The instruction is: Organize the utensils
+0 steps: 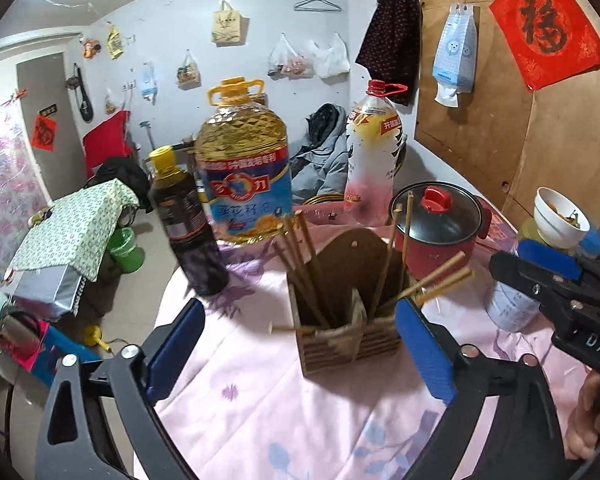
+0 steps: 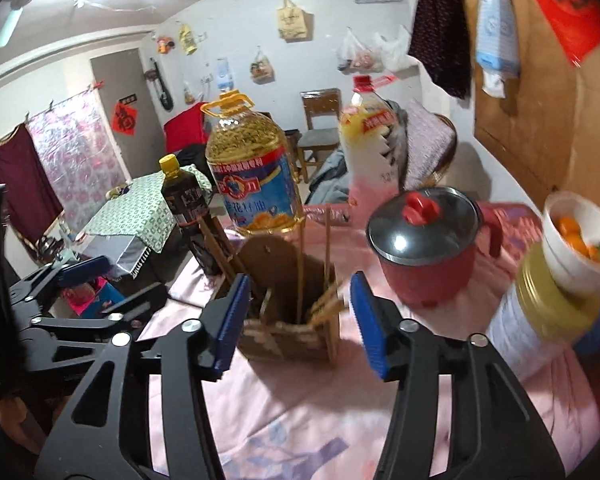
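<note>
Both open grippers around chopstick holder

Even, soft indoor light; fisheye bending with dark corners; right wrist view blurred, worst at its right edge.

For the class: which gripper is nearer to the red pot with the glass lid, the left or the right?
Right. The right gripper hovers over the chopstick holder, the red pot just beyond its right finger. The left gripper sits further left.

Oil jug, dark sauce bottle and red pot stand on pink tablecloth
</note>
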Action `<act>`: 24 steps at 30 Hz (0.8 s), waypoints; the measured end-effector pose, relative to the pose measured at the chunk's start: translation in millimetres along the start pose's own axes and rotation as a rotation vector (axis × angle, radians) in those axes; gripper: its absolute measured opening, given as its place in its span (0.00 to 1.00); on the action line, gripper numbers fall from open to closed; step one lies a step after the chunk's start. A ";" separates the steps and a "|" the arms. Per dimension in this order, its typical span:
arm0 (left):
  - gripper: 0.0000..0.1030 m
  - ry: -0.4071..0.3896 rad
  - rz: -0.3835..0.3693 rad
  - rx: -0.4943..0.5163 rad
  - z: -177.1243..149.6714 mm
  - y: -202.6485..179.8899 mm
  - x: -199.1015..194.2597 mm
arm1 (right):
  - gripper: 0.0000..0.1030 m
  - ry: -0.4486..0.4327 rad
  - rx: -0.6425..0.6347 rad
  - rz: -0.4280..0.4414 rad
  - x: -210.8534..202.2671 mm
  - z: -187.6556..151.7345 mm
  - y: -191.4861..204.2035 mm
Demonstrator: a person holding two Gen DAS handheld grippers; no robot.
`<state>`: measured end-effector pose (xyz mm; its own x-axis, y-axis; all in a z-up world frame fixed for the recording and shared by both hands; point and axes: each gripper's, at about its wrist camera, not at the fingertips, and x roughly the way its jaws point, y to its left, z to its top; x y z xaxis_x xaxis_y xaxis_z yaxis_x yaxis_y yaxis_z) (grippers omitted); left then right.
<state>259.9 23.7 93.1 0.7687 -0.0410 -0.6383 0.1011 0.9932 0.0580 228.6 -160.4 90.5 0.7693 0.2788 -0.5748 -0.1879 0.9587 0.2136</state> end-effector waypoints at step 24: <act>0.94 0.078 -0.006 -0.080 -102.0 -10.5 -74.5 | 0.72 0.057 0.031 -0.099 -66.4 -123.6 15.3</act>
<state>137.2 27.4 61.8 0.7162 -0.0412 -0.6967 0.0526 0.9986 -0.0050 99.1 -157.3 34.3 0.7470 0.1868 -0.6381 -0.0933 0.9797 0.1776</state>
